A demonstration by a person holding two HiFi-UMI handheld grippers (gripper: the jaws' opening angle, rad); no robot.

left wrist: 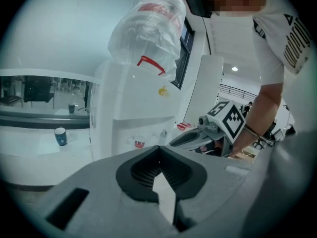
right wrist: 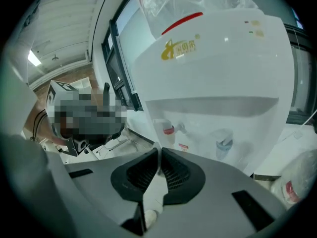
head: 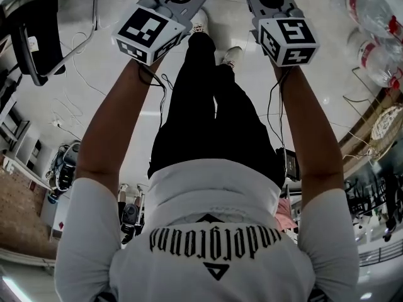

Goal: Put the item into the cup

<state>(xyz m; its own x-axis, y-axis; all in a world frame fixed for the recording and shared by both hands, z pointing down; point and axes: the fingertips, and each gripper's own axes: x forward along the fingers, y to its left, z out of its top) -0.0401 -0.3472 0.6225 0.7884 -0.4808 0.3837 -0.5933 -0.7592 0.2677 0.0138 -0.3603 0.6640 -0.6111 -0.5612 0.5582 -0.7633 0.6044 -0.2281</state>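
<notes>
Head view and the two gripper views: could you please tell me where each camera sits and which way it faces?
Head view: on the person's head, facing steeply down at the floor; torso, legs, left forearm and right forearm show.
Left gripper view: on the left tool, looking along its shut jaws at a water dispenser; the right forearm shows.
Right gripper view: on the right tool, also shut, facing the dispenser's taps; nothing clear of the person.
Shared: both gripper views see the dispenser.
</notes>
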